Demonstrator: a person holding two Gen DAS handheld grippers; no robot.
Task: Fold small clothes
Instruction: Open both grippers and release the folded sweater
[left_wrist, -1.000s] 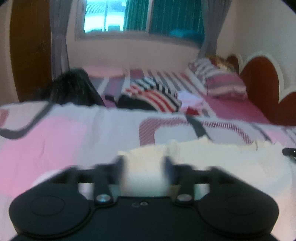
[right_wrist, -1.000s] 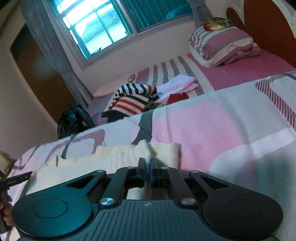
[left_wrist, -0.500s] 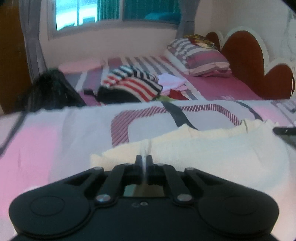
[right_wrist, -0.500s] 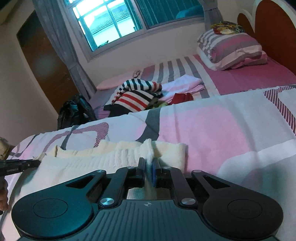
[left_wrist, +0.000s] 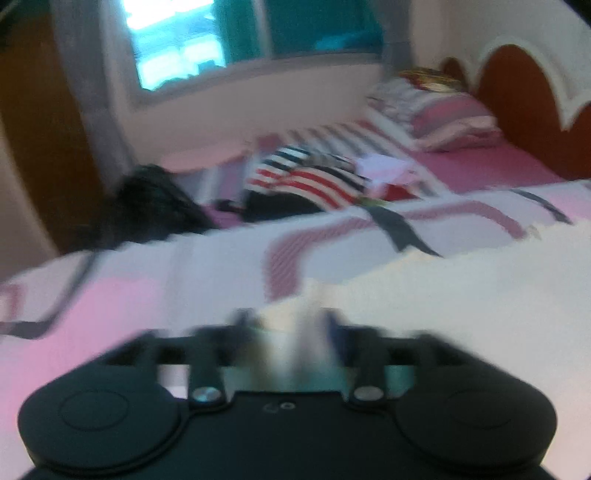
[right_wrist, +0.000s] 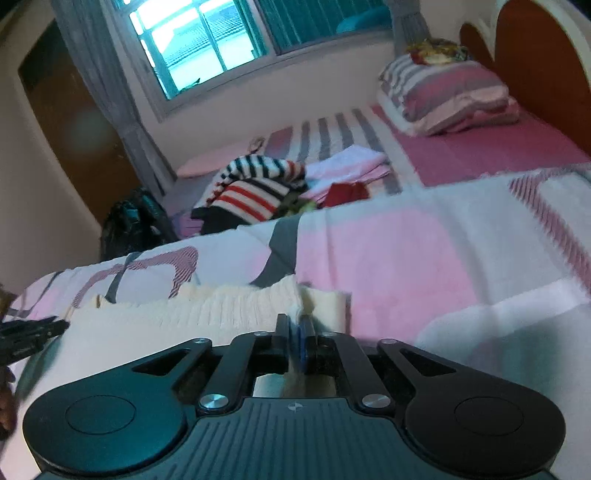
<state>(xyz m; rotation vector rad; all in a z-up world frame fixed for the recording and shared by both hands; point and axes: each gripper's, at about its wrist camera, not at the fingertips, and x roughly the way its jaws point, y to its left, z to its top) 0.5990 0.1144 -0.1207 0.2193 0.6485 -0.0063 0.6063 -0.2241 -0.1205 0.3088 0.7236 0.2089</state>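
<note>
Left hand-held gripper (left_wrist: 288, 325) has just been opening, its jaws apart astride the cream knit (left_wrist: 461, 295) on the bed (left_wrist: 110, 314). Right hand-held gripper (right_wrist: 295, 328) has begun to ease open too, cloth between its nearly closed jaws (contact unclear). Soft, light and floppy, the knit looks best pinched at its hemmed edges.

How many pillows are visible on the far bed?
2, stacked at the head of the bed by the headboard: a grey-striped pillow on top, a pink pillow under it. More may lie hidden beneath.
</note>
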